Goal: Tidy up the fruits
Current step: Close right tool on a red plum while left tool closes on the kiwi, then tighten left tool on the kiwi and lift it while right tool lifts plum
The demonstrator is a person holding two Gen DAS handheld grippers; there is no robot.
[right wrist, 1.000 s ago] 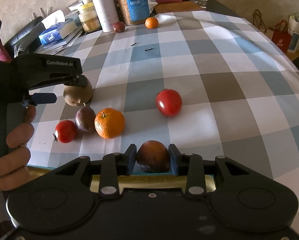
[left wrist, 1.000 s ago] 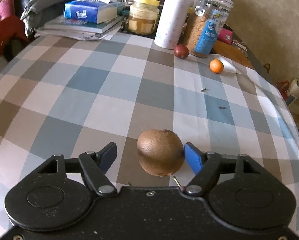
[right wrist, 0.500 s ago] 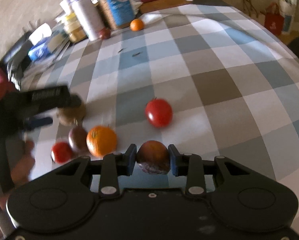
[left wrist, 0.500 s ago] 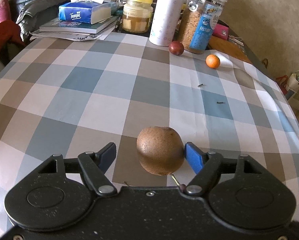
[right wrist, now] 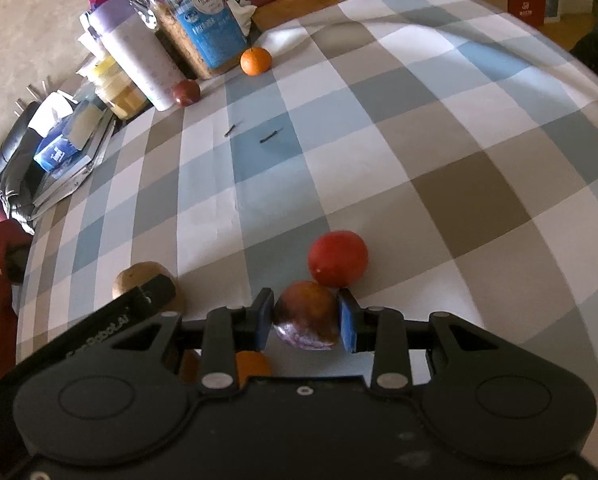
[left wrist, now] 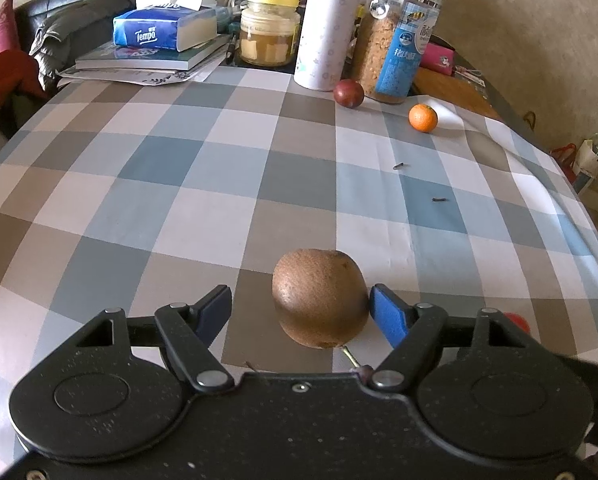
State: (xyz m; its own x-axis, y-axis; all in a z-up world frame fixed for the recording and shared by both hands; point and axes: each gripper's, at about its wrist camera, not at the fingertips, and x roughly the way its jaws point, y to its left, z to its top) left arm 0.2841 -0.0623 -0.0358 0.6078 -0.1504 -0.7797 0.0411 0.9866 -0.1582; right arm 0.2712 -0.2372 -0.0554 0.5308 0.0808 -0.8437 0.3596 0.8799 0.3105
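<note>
A brown kiwi (left wrist: 320, 298) rests on the checked tablecloth between the jaws of my left gripper (left wrist: 301, 310). The jaws stand wide; only the right pad touches it. The kiwi also shows in the right wrist view (right wrist: 141, 280). My right gripper (right wrist: 306, 320) is shut on a reddish-purple plum (right wrist: 307, 316) and holds it above the cloth. A red tomato (right wrist: 337, 258) lies just beyond the plum. An orange (right wrist: 251, 364) shows partly under the right gripper. A small mandarin (left wrist: 423, 117) and a dark red plum (left wrist: 348, 93) lie far back by the jars.
Along the far edge stand a cereal jar (left wrist: 399, 36), a white and purple bottle (left wrist: 327, 28), a honey jar (left wrist: 269, 30), and a tissue pack on books (left wrist: 159, 32). Two small dark stems (left wrist: 439, 200) lie on the cloth. The table edge falls away at right.
My right gripper has lifted and moved forward and left with the plum, now close to the tomato. My left gripper has stayed open around the kiwi.
</note>
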